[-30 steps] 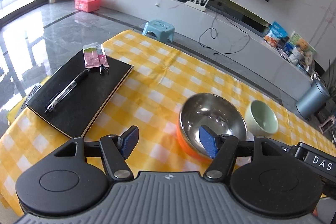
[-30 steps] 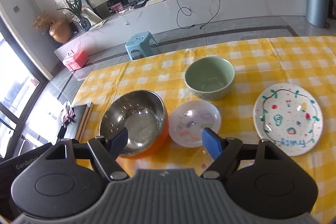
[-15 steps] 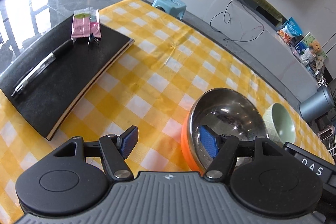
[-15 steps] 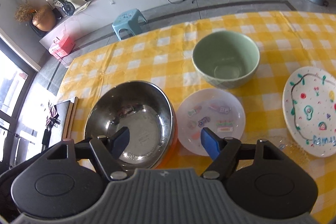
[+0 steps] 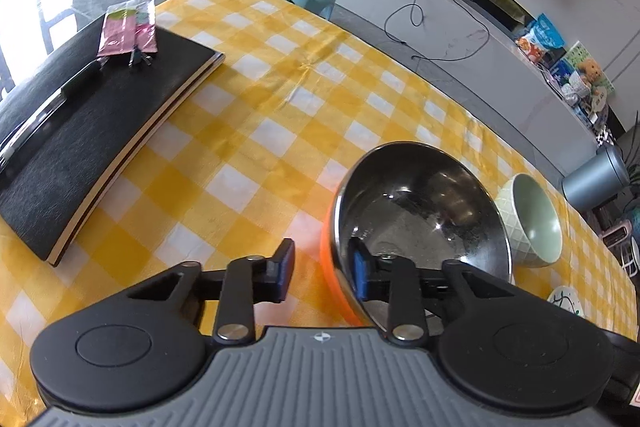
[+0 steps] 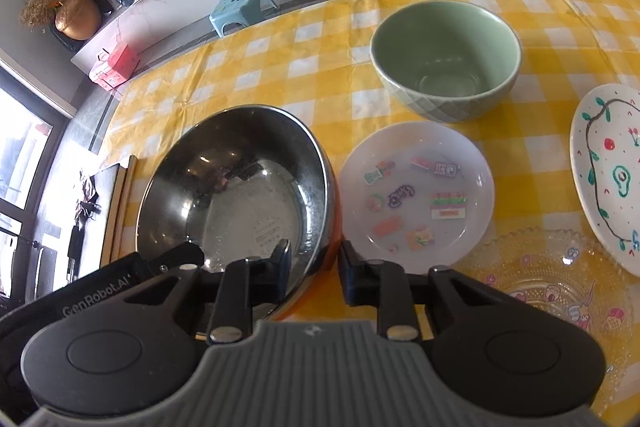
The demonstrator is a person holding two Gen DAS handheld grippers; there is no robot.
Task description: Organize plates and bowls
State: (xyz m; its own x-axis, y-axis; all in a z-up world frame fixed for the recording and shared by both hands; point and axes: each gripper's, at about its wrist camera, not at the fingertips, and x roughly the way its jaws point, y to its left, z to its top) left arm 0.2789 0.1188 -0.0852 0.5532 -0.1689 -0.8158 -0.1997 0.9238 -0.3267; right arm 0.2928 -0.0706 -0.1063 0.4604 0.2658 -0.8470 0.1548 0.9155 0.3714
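A steel bowl with an orange outside (image 5: 420, 211) (image 6: 240, 187) stands on the yellow checked tablecloth. My left gripper (image 5: 322, 273) straddles its near left rim, one finger outside, one inside, jaws narrowed but not clamped. My right gripper (image 6: 314, 269) straddles its near right rim the same way. A green bowl (image 6: 446, 61) (image 5: 532, 219) stands behind. A small white plate with stickers (image 6: 416, 193) lies right of the steel bowl. A painted white plate (image 6: 608, 171) lies at the right. A clear glass dish (image 6: 556, 287) lies near my right gripper.
A black notebook (image 5: 92, 131) with a pen and a pink packet lies at the table's left end. A blue stool (image 6: 242, 5) and a long white TV bench stand beyond the far table edge. A grey bin (image 5: 596, 177) stands at the right.
Both grippers have moved forward and down onto the steel bowl's rim and their jaws have narrowed around it from each side.
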